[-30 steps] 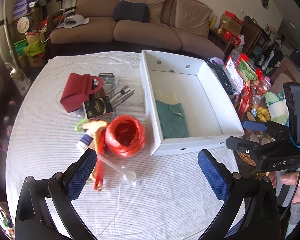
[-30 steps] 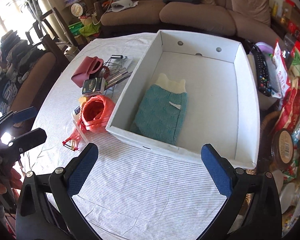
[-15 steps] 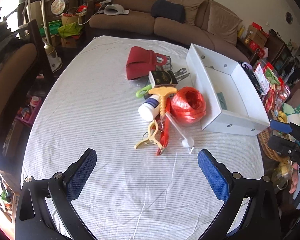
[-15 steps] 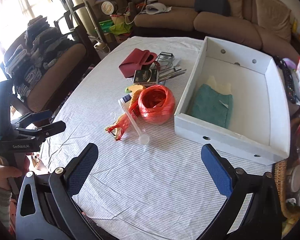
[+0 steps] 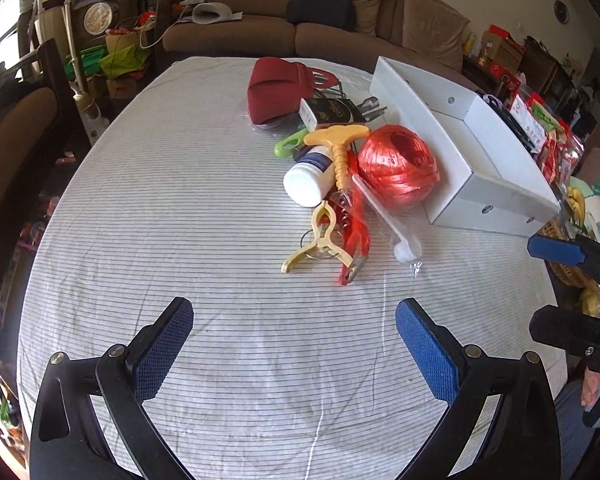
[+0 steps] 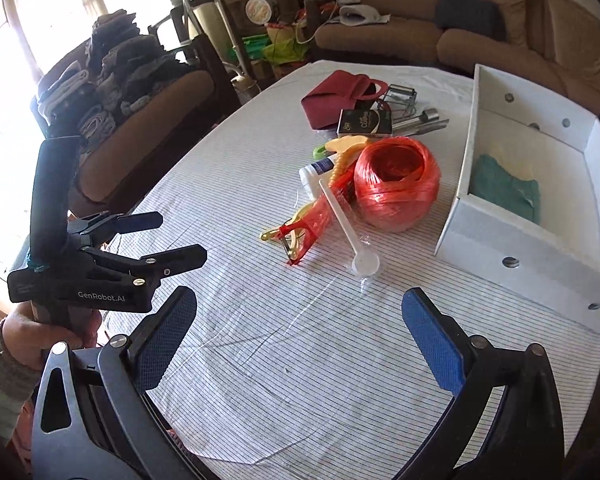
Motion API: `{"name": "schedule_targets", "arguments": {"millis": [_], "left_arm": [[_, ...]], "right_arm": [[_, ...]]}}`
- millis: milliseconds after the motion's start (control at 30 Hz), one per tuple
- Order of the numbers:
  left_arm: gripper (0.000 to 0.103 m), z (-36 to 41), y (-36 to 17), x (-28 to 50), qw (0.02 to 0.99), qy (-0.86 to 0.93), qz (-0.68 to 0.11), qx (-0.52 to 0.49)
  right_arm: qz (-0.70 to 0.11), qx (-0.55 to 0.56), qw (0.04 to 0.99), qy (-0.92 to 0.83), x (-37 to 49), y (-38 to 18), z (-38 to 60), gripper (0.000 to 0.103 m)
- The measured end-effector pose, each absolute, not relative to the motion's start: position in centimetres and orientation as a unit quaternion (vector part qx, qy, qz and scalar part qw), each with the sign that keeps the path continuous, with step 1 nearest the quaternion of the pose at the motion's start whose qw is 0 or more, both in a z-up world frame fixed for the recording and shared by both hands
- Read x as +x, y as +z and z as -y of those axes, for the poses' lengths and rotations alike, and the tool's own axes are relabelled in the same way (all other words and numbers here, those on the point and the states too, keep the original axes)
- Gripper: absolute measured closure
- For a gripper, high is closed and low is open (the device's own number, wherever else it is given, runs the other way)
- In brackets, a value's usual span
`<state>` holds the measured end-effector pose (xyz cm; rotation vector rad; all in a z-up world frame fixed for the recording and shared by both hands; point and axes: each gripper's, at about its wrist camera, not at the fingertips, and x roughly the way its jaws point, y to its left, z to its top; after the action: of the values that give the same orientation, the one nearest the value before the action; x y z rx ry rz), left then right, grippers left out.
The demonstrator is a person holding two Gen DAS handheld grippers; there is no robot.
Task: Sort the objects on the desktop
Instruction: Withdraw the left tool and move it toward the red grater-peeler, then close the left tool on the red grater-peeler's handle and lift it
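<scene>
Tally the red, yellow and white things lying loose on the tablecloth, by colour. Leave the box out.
Red: 3 (pouch, twine ball, peeler)
Yellow: 2 (T-handled tool, clothes peg)
White: 2 (bottle, scoop)
Total: 7

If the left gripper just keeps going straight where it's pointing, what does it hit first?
Probably the yellow clothespin at the near end of the pile, with bare tablecloth before it. The left gripper is open; depth is hard to judge.
</scene>
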<state>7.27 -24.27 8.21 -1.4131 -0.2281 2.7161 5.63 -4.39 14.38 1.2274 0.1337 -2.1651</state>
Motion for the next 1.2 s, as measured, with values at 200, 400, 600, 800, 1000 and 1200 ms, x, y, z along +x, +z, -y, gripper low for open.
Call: {"name": "schedule_targets", "arguments": {"millis": [200,400,600,800,1000,1200], "left_arm": [[0.000,21.6,6.6,5.2,0.045,0.896,0.045,-0.439],[0.006,20.3,4.9,3.0,0.061,0.897,0.032,-0.437],[0.039,20.0,3.8,0.9,0.048,0.892,0.039,-0.448],[0.093,20.6,4.5,0.7,0.081,0.886,0.093,-0.447],[0.096,20.6,7.4,2.7,0.103,0.891,0.089,-0.434],[0.063,20.6,7.9,3.5,0.084,0.890,0.058,-0.444]], "right_arm": [[-0.028,0.476,0.307,-0.824,5.4,12.1,3.5,0.002],[0.008,0.477,0.297,-0.827,4.5,11.6,0.4,0.002],[0.026,0.480,0.292,-0.827,3.6,11.5,-1.3,0.006],[0.029,0.489,0.293,-0.821,3.2,10.7,-1.3,0.006],[0.061,0.492,0.308,-0.812,3.3,10.4,-1.1,0.006],[0.138,0.496,0.333,-0.790,3.7,10.3,-0.9,0.006]]}}
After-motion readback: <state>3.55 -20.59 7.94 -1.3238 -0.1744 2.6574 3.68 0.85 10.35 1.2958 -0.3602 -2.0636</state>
